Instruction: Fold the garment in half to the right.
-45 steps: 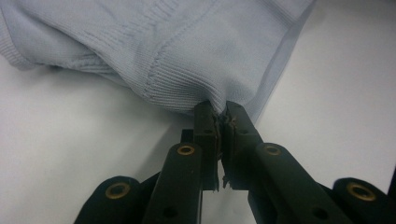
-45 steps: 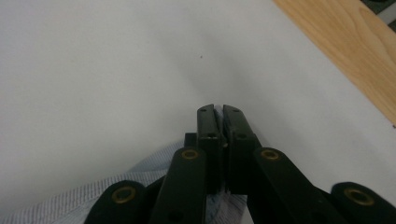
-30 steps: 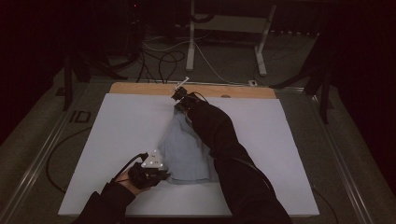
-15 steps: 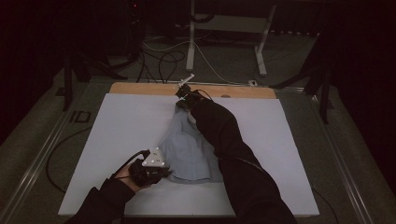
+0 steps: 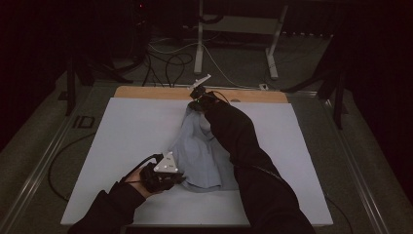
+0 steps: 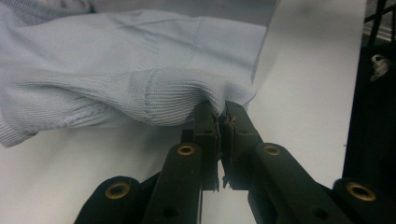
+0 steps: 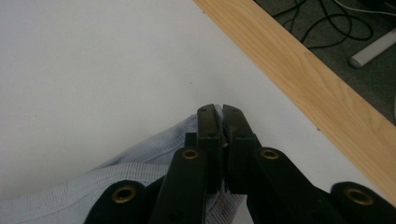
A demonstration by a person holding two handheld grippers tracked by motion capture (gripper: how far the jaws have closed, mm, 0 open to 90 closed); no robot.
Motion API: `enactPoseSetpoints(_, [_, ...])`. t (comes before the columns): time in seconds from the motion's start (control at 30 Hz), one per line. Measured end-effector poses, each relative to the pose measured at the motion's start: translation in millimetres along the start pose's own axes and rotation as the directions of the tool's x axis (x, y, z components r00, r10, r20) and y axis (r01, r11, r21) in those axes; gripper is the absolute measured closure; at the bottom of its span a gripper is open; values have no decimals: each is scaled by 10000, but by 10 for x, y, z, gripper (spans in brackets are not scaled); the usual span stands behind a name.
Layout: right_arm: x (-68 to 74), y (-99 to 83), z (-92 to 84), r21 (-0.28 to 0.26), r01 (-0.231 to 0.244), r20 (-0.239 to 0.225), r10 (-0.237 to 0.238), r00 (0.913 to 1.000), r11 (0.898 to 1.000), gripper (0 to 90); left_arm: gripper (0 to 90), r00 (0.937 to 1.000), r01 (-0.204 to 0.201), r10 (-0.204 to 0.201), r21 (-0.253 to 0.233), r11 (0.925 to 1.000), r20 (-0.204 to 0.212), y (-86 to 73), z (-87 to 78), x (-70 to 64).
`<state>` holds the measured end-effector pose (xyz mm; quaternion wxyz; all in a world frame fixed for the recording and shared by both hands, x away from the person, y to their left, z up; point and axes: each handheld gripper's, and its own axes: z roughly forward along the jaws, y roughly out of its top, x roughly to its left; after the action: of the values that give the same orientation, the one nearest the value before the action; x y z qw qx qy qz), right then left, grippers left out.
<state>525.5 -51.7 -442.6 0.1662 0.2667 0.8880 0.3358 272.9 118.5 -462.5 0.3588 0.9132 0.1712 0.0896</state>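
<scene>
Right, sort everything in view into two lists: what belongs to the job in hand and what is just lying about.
In the job:
- pale blue knitted garment
- left tongs, shut on its ribbed edge
- right tongs, shut on its far end
- white table top under it

Lying about:
- cables on the floor
- white stand legs beyond the table
- wooden strip along the far edge

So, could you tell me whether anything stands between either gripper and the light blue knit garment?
Nothing visible does. The left gripper is shut on the ribbed edge of the light blue knit garment, and the right gripper is shut on another edge near the wooden strip of the table.
</scene>
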Motion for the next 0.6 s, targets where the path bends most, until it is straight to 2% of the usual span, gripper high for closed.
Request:
enactPoseSetpoints(0.3, [-120, -85, -180, -298, -200, 123, 204, 9997, 9994, 877, 867, 9986, -514, 514, -14, 9987, 139, 187, 16, -16])
enactPoseSetpoints(0.6, [-240, -204, -336, -423, -478, 233, 488, 9985, 9980, 876, 867, 9946, -990, 989, 25, 9951, 327, 367, 85, -34])
